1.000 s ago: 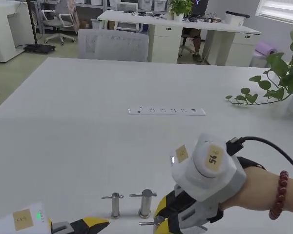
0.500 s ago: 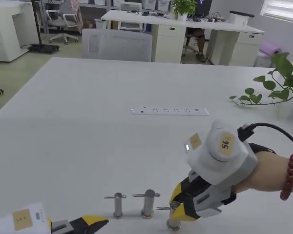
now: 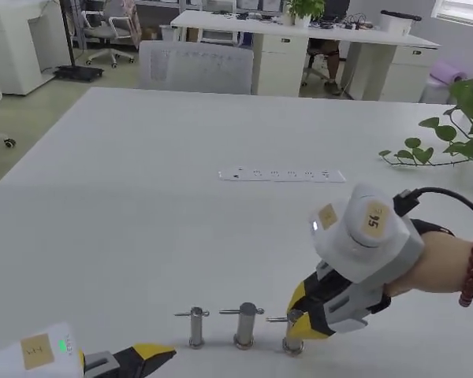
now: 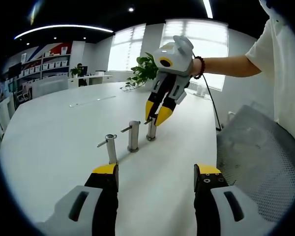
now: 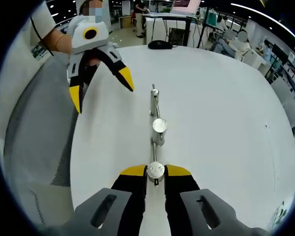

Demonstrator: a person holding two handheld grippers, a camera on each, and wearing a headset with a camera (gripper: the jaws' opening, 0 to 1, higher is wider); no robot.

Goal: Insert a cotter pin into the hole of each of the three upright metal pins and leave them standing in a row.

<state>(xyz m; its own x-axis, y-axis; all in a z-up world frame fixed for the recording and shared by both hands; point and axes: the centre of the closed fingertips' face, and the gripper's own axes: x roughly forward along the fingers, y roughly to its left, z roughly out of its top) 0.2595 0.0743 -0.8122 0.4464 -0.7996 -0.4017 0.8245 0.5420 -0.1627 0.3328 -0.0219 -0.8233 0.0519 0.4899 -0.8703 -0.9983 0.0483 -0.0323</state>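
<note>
— What's different from a second ago?

— Nearest first. The left claw (image 4: 156, 169) hangs low by the front edge of the table (image 3: 126, 197), jaws wide apart with nothing between them. The change is just beyond it. The right claw (image 3: 296, 321) has carried the third pin (image 3: 292, 340) away from the person and to the right. A second ago that pin sat nearer than the other two, off their line. Now its foot is level with theirs, just beside the middle pin (image 3: 245, 324), with the left pin (image 3: 195, 327) past that.

— Has it been let go?

— No. The right claw is closed on the pin's top end. The foot looks to be on the table, though I can't tell whether it bears its own weight.

— What does that mean for the task?

— I'd judge it nearly finished. Each of the three carries a cotter pin (image 3: 277, 320), and the row is formed. What remains is to open the jaws without tipping the pin.

— Which way do things point?

— All three pins stand upright, long axis straight up from the table. The cotter pins lie flat along the row, each sticking out toward the person's left. In the right gripper view the row runs straight away from the claw.

— And beyond?

— A power strip (image 3: 282, 176), well apart, farther up the table.
</note>
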